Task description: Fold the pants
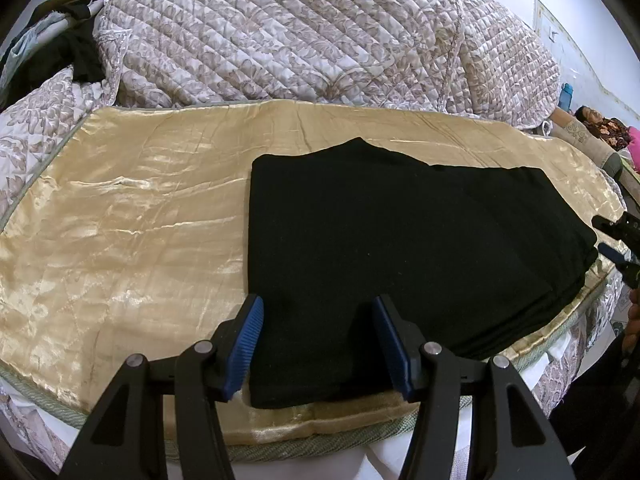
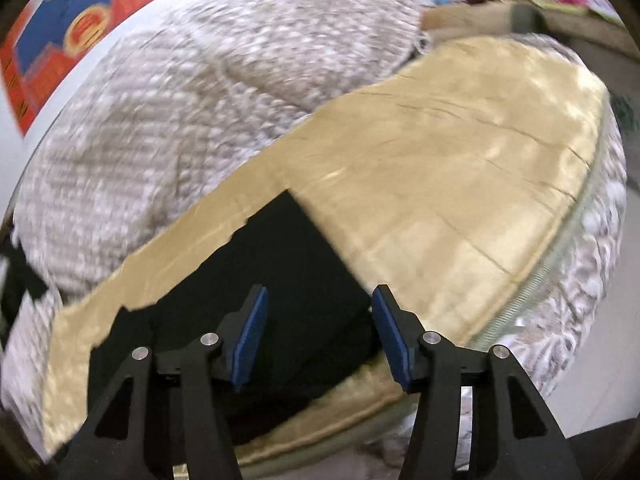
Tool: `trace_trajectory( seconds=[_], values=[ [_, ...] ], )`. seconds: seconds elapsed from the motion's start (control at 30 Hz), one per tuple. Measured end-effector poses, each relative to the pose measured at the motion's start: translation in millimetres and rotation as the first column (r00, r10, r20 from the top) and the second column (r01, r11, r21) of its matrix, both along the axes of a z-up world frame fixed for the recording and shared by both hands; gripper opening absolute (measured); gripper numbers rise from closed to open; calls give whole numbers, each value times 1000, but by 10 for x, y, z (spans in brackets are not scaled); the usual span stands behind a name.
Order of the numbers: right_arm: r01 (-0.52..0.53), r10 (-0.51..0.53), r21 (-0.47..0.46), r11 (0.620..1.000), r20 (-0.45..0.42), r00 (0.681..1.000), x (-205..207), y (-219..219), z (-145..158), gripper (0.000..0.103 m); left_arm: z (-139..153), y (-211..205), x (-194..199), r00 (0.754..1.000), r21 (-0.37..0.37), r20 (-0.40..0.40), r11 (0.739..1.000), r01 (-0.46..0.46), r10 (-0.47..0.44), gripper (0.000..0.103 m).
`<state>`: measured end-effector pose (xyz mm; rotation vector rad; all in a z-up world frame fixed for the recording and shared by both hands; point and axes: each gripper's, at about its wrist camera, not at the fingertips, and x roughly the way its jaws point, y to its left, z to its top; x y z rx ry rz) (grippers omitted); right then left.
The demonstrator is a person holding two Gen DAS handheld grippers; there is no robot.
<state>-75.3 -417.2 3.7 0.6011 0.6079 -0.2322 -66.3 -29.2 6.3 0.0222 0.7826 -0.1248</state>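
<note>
Black pants lie folded into a flat rectangle on a shiny gold cloth. My left gripper is open and empty, its jaws wide apart over the pants' near left corner. My right gripper is open and empty over the pants' right end; that view is blurred. The right gripper also shows at the far right edge of the left wrist view, beside the pants' right edge.
A quilted floral bedspread is heaped behind the gold cloth. Dark clothes lie at the back left. A green corded bed edge runs close in front. A person lies at the far right.
</note>
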Motion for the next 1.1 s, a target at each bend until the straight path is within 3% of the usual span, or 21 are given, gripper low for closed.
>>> trace_trajectory(
  seconds=[0.17,0.4,0.47,0.67,0.77,0.8,0.83,0.97,1.1],
  values=[
    [40,-36,140,989,-30,999,-45,-177,-152,54,0,-1,1,1000,-1,-1,1000,-1,1,60],
    [-5,14,183,983,-46,999,-117,10,-186,55,-1,3,5,1000,0,0,1000,0,0,60],
    [-26,37,235,972,-45,998,-103,26,-233,55,0,8,4,1000,2,0,1000,0,0,60],
    [-46,50,229,972,-10,999,68,-9,-178,56,1,22,11,1000,-3,0,1000,1,-1,61],
    [-62,66,207,976,-10,998,220,-12,-166,43,3,20,11,1000,-4,-1,1000,2,-2,61],
    [-65,74,206,976,-32,997,298,-19,-200,29,4,24,9,1000,-9,-2,1000,1,-1,61],
    [-68,79,213,975,-42,996,345,-26,-221,24,7,32,17,1000,-13,-3,1000,0,0,61],
    [-107,111,161,981,-18,994,356,72,-43,20,58,118,31,1000,-48,0,999,-19,19,61],
    [-209,204,89,974,57,977,403,312,378,19,132,269,60,998,-72,6,995,-67,68,61]
  ],
)
